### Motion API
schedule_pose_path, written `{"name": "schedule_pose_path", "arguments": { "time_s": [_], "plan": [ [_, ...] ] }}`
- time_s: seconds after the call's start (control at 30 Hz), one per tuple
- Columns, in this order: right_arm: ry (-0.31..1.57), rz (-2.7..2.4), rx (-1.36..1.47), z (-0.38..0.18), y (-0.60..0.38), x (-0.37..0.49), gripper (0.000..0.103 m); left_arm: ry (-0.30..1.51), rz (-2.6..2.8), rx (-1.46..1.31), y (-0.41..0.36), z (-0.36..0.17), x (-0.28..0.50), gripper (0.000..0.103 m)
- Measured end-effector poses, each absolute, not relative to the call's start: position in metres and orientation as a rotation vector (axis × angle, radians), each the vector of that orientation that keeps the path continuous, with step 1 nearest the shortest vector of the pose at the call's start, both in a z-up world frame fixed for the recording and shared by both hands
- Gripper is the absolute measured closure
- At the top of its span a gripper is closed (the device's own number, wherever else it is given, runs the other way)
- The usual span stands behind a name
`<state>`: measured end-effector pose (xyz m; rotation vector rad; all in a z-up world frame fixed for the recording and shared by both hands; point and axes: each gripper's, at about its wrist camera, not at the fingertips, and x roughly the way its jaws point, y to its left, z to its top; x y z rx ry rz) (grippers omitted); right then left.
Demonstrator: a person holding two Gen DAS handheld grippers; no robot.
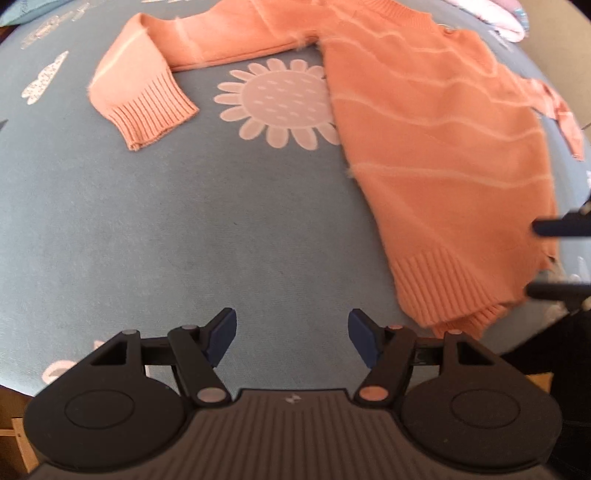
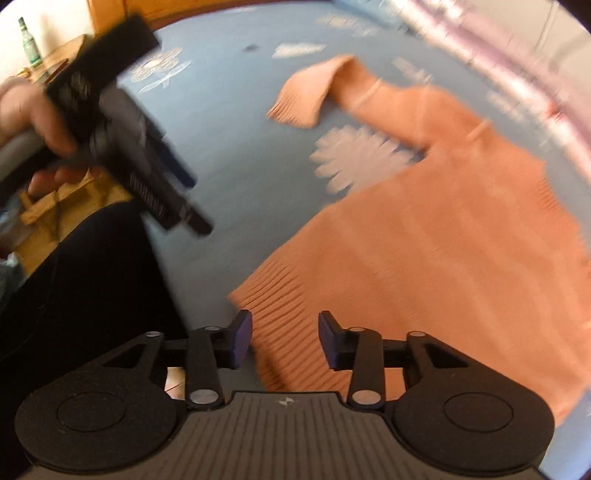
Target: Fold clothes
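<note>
An orange knit sweater [image 1: 436, 147] with pale stripes lies flat on a blue bedsheet [image 1: 184, 221]. One sleeve stretches left and ends in a ribbed cuff [image 1: 155, 118]. My left gripper [image 1: 291, 339] hangs open over bare sheet, left of the sweater's ribbed hem [image 1: 443, 284]. The right gripper's [image 1: 543, 258] two dark fingers show at the right edge, beside that hem. In the blurred right wrist view the right gripper [image 2: 284, 339] is open above the hem [image 2: 280, 295], with nothing pressed between its pads. A hand [image 2: 33, 114] holds the left gripper [image 2: 195, 201] at the upper left.
The sheet carries a white flower print [image 1: 280, 99] between sleeve and body. Pink and white bedding [image 1: 495, 14] lies beyond the collar. A dark-clad leg [image 2: 74, 295] is at the bed's near edge, with wooden furniture [image 2: 74, 195] and a bottle [image 2: 27, 40] behind it.
</note>
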<state>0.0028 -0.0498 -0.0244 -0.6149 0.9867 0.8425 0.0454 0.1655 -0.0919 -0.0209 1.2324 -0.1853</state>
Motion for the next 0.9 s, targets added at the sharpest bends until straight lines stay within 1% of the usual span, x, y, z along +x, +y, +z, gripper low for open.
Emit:
{"name": "schedule_pose_path", "arguments": {
  "time_s": [0.1,0.17,0.23,0.3,0.4,0.43,0.47,0.5,0.53,0.57,0.67,0.77,0.83,0.9],
  "plan": [
    [0.957,0.838,-0.627,-0.021,-0.037,0.008,0.058,1.216,-0.16,-0.026,0.169,-0.091,0.046,0.036],
    [0.959,0.87,-0.663,-0.03,-0.019,0.007,0.056,1.21,-0.161,-0.05,0.176,-0.089,0.045,0.036],
    [0.956,0.888,-0.736,-0.047,0.0,0.0,0.042,1.211,-0.155,-0.068,0.183,-0.088,0.041,0.036],
    [0.935,0.891,-0.867,-0.066,0.016,-0.012,0.041,1.217,-0.148,-0.079,0.189,-0.088,0.036,0.036],
    [0.791,0.849,-1.175,-0.102,0.026,-0.025,0.04,1.221,-0.163,-0.09,0.194,-0.089,0.029,0.036],
    [0.746,0.832,-1.234,-0.107,0.023,-0.029,0.043,1.222,-0.167,-0.091,0.194,-0.09,0.027,0.036],
    [0.71,0.812,-1.265,-0.11,0.02,-0.029,0.048,1.222,-0.169,-0.09,0.195,-0.091,0.026,0.036],
    [0.718,0.796,-1.237,-0.109,0.017,-0.024,0.081,1.222,-0.171,-0.09,0.195,-0.092,0.025,0.036],
    [0.726,0.78,-1.208,-0.107,0.014,-0.019,0.094,1.219,-0.172,-0.095,0.196,-0.093,0.025,0.036],
    [0.761,0.772,-1.123,-0.098,0.011,-0.011,0.094,1.217,-0.172,-0.101,0.196,-0.093,0.025,0.036],
    [0.892,0.756,-0.745,-0.058,-0.001,0.023,0.095,1.21,-0.173,-0.119,0.198,-0.095,0.023,0.036],
    [0.937,0.736,-0.417,-0.015,-0.025,0.053,0.094,1.204,-0.179,-0.129,0.199,-0.096,0.022,0.036],
    [0.945,0.745,-0.272,0.005,-0.041,0.067,0.094,1.196,-0.189,-0.128,0.198,-0.095,0.021,0.036],
    [0.954,0.75,-0.193,0.018,-0.051,0.076,0.094,1.184,-0.194,-0.125,0.197,-0.094,0.022,0.036]
  ]
}}
